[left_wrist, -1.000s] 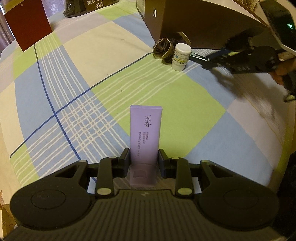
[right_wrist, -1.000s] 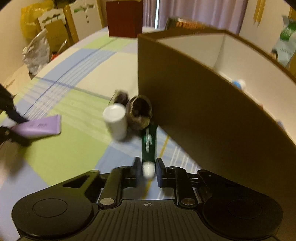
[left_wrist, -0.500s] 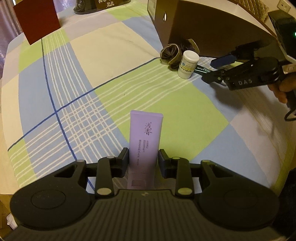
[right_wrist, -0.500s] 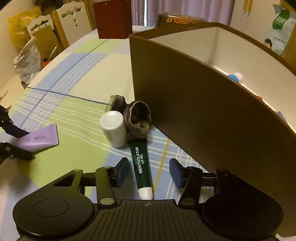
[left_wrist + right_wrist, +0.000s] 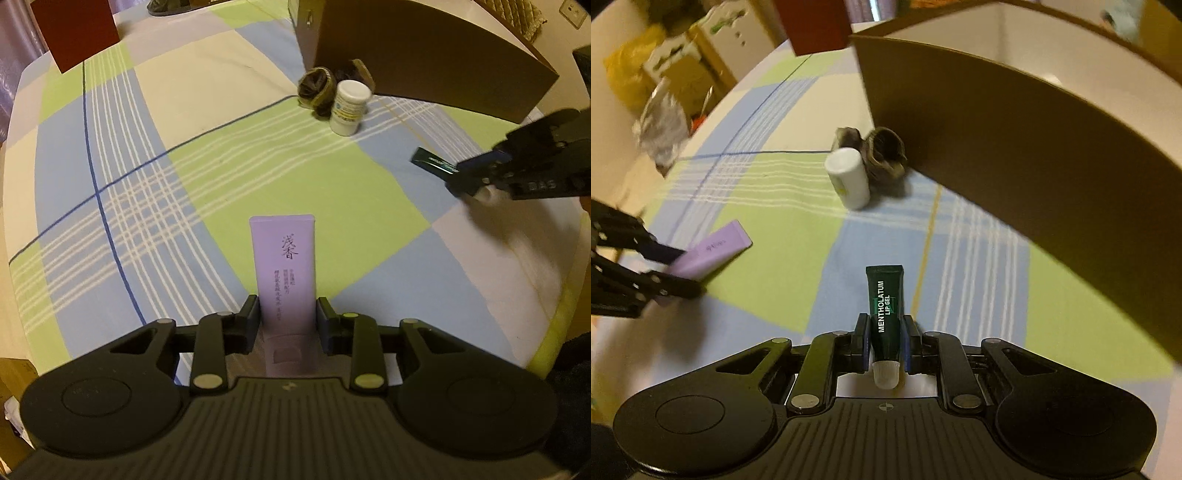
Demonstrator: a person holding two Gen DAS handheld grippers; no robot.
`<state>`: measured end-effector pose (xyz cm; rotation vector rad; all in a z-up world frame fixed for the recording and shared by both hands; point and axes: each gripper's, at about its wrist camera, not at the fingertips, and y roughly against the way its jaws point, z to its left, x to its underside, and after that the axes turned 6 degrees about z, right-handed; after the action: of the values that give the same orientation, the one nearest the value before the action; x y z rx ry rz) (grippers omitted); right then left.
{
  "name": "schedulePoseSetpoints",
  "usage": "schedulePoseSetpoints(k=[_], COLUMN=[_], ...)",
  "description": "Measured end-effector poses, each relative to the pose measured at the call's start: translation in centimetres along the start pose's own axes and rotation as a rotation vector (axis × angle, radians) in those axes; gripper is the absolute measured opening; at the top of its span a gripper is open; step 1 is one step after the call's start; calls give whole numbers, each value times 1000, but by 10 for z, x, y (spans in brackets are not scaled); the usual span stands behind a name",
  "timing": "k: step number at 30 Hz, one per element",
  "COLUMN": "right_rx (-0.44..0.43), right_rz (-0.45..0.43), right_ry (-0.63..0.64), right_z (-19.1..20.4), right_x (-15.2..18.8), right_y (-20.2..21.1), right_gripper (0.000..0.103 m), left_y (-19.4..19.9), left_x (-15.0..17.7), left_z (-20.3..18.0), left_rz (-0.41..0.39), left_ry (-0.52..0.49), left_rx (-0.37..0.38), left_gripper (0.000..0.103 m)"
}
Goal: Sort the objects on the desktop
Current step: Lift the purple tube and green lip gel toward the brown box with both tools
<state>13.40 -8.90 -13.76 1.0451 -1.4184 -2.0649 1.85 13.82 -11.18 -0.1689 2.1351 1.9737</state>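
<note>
Purple tube [image 5: 283, 269] is sitting clamped in my left tongs [image 5: 286, 317], its flat end pointing to twelve o'clock above the checked bench [image 5: 122, 177]. My right tongs [image 5: 885, 341] are gripping the green tube [image 5: 885, 306] near its white cap, lifted off the cloth. At one o'clock from the left tongs, the white bottle [image 5: 349, 107] and dark scrunchie [image 5: 317, 88] are lying just beside the brown box [image 5: 424, 55], outside it. I judge the sort part done: two items are in hand, two are left on the bench, and the box's inside is too blurred to read. Half a second ago my right tongs were standing wide around the green tube lying by the bottle; now they are pinching it, clear of the bottle.
</note>
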Motion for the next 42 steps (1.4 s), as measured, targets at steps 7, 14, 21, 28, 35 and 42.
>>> schedulePoseSetpoints(k=[7,14,21,28,35,42], right_rx=[-54,-38,-49,-50,-55,-62], right_rz=[-28,-28,-27,-33,-32,-25], right_ry=[-97,-89,-121,-128,-132,-138], right_z=[-15,-24,-34,-41,-50,-59], right_x=[20,37,54,57,62,69], right_y=[39,54,55,59,65,70], right_gripper=[15,15,15,15,15,15], left_y=[25,30,8,-9,-1,13], left_x=[1,-7,5,4,5,0], left_z=[-24,-49,-52,-56,-59,-73], left_rz=[-52,-53,35,91,88,54], left_ry=[-25,-97,-95,-84,-29,-28], left_rx=[34,35,7,-17,43,87], left_gripper=[27,27,27,27,26,26])
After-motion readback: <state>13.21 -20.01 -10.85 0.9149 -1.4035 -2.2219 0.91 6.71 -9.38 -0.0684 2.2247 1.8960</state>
